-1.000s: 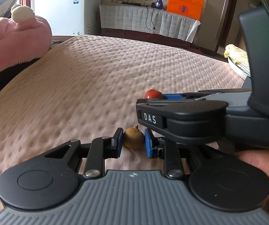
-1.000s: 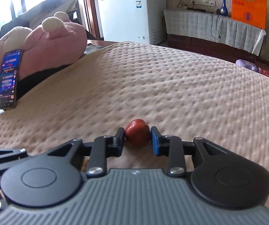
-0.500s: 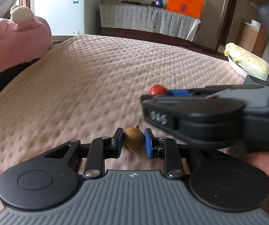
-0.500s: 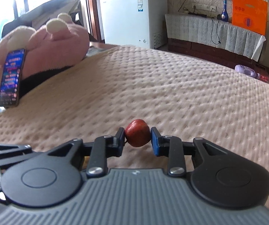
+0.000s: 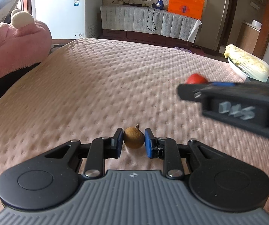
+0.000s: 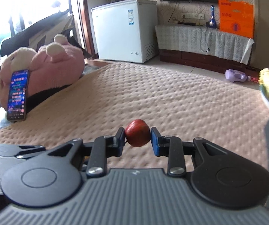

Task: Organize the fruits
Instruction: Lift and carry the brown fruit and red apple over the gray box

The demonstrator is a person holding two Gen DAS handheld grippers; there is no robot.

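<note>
My left gripper (image 5: 134,137) is shut on a small round brown fruit (image 5: 134,138) with a short stem, just above the pink quilted bedspread (image 5: 106,78). My right gripper (image 6: 137,134) is shut on a small red fruit (image 6: 137,133) and holds it clear above the bedspread. In the left wrist view the right gripper shows blurred at the right, with the red fruit (image 5: 196,78) at its tip. Part of the left gripper shows at the left edge of the right wrist view.
A pink plush toy (image 5: 16,50) lies at the left of the bed with a lit phone (image 6: 17,94) leaning on it. A white bowl with a napa cabbage (image 5: 246,63) stands at the right edge. A white freezer (image 6: 123,30) and a cabinet stand beyond.
My right gripper has lifted the red fruit off the bedspread and moved it up and to the right. My left gripper has kept its hold on the brown fruit and risen a little.
</note>
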